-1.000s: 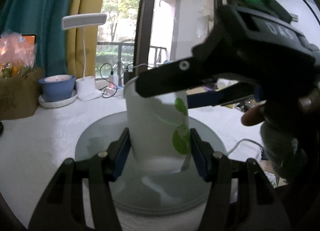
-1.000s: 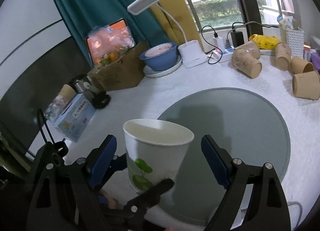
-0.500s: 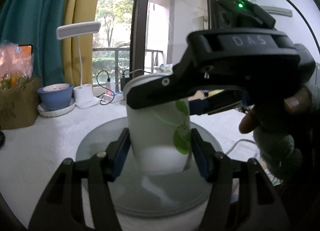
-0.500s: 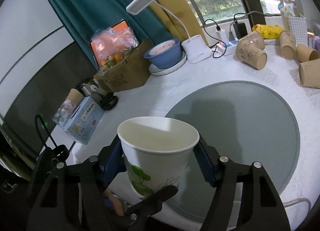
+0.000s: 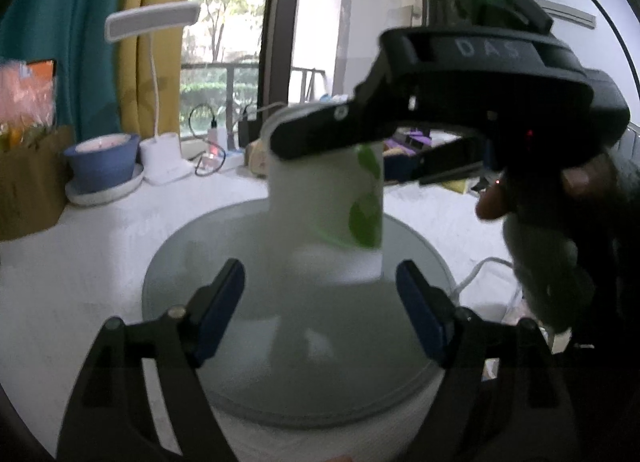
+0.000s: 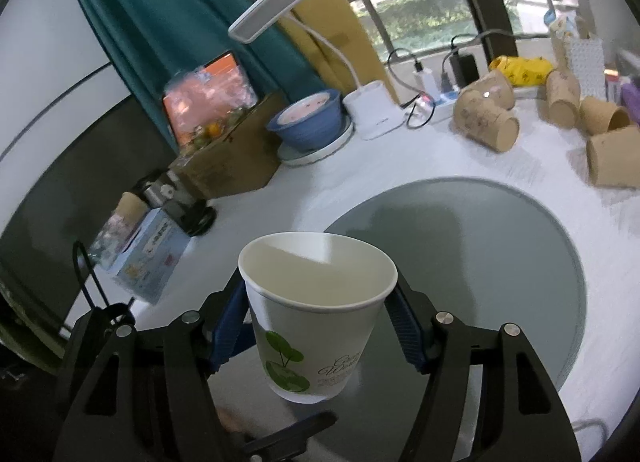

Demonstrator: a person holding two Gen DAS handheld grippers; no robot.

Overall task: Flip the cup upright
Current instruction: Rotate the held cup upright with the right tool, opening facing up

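A white paper cup with a green leaf print (image 6: 316, 314) is upright, mouth up, held just above a round grey mat (image 6: 500, 262). My right gripper (image 6: 320, 326) is shut on the cup, its blue pads on both sides near the rim. In the left wrist view the cup (image 5: 332, 202) is a little blurred, with the right gripper's fingers (image 5: 320, 134) around its top. My left gripper (image 5: 320, 302) is open, its pads apart below and in front of the cup, not touching it.
Several brown paper cups (image 6: 488, 122) lie on their sides at the back right. A blue bowl on a plate (image 6: 308, 122), a white desk lamp (image 6: 372, 110), a cardboard box (image 6: 228, 166) and a tissue box (image 6: 148, 254) stand at the left and back.
My left gripper let go of the cup and opened wide. My right gripper closed on the cup near its rim and now holds it, slightly raised.
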